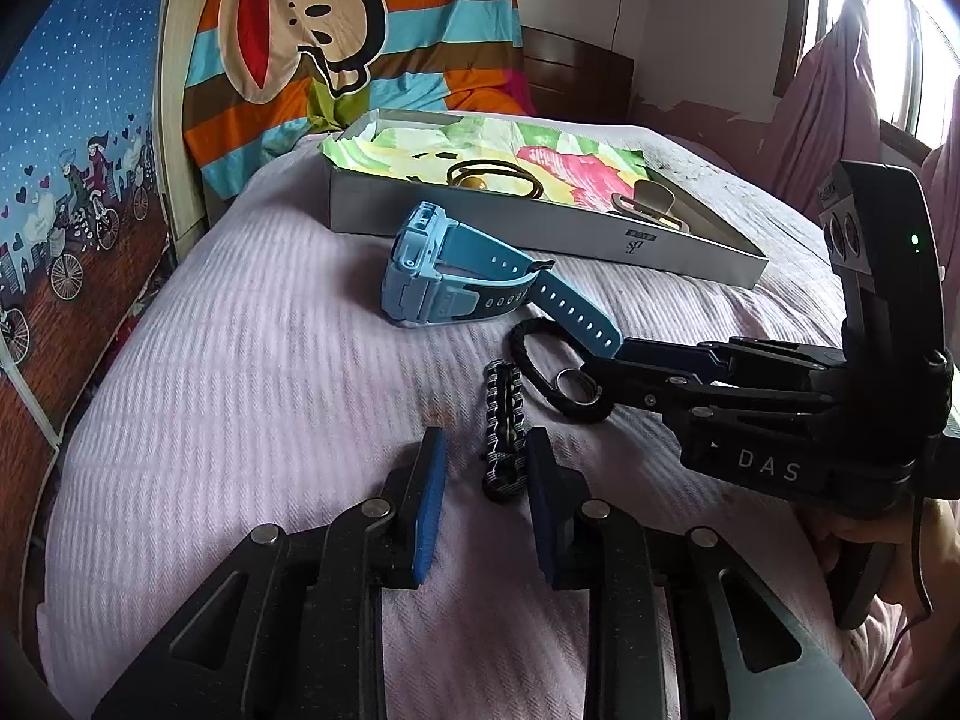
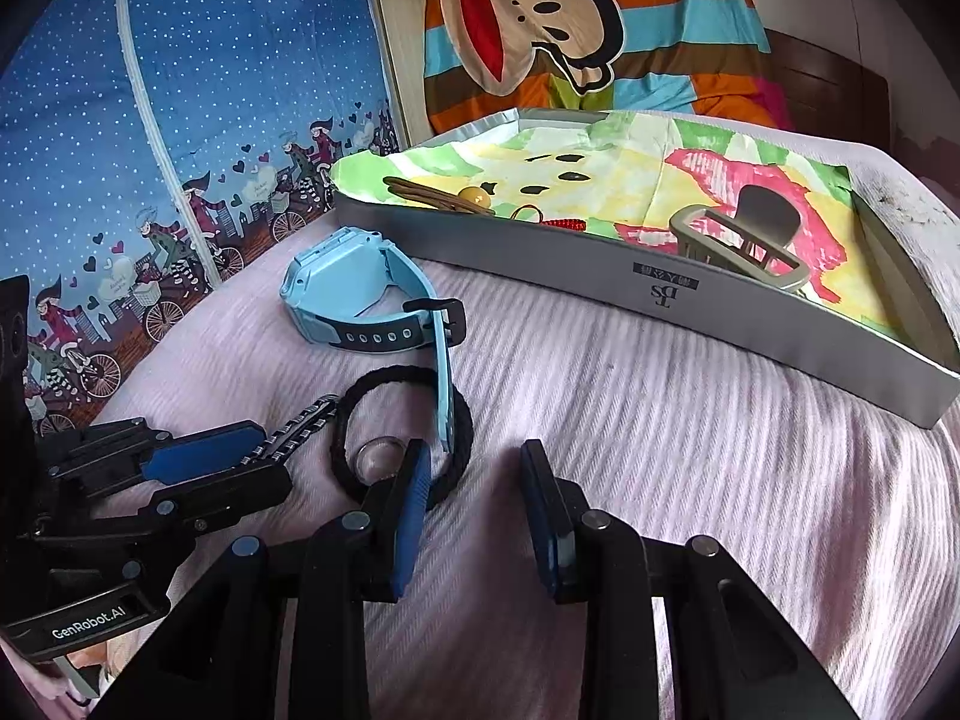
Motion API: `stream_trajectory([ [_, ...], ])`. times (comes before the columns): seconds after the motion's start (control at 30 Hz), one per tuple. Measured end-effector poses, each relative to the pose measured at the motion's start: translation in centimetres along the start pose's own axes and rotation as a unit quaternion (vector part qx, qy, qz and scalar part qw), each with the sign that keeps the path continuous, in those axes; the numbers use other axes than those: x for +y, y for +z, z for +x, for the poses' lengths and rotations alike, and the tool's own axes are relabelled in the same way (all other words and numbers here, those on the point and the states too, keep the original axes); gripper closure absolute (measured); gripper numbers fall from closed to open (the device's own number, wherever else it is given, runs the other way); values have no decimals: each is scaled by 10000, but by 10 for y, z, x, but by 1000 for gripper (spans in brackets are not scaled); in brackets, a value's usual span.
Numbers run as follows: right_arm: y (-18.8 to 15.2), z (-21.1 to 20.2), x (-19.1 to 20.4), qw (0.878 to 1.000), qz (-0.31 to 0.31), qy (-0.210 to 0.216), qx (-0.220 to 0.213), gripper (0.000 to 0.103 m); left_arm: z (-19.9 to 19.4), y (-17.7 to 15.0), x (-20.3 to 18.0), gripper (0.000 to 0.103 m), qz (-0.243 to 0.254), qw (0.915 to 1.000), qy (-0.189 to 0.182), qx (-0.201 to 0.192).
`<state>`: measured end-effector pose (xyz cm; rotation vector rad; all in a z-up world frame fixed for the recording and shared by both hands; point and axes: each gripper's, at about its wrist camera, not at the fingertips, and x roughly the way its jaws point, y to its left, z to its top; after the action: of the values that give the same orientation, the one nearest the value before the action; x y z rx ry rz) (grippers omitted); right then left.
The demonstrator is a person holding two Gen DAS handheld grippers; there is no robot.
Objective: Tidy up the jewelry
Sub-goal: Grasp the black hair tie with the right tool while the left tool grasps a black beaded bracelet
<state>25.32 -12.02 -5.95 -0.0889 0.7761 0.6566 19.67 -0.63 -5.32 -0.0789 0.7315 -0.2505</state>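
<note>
A black-and-grey braided bracelet (image 1: 503,420) (image 2: 300,427) lies on the pink bedspread, its near end between my left gripper's (image 1: 486,483) (image 2: 273,457) pads. It lies against the right pad, and a gap shows at the left pad, so that gripper is open. My right gripper (image 2: 477,480) (image 1: 606,365) is open too. Its left finger rests over a black braided loop (image 2: 401,381) (image 1: 528,354) with a silver ring (image 2: 375,456) (image 1: 569,383) inside. A light blue watch (image 1: 432,276) (image 2: 342,282) lies just beyond, its strap end over the loop.
A shallow grey box (image 1: 540,231) (image 2: 600,285) lined with colourful paper sits behind, holding a brown cord with a yellow bead (image 2: 474,198), a small red item (image 2: 564,223) and a grey hair claw (image 2: 738,240). A striped monkey blanket (image 1: 360,30) lies beyond it. A person's hand (image 1: 870,540) holds the right gripper.
</note>
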Motion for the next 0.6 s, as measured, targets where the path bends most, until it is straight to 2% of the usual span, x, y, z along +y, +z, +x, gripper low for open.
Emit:
stream_trajectory([
  [0.23,-1,1,3,10000,-27,3,32,77,-2,-3,2,91,-86,9999,-89,-41],
  [0.6,0,6,3,9995,20,235,210,78,-4,-4,2,91,-117,9998,-166,-68],
])
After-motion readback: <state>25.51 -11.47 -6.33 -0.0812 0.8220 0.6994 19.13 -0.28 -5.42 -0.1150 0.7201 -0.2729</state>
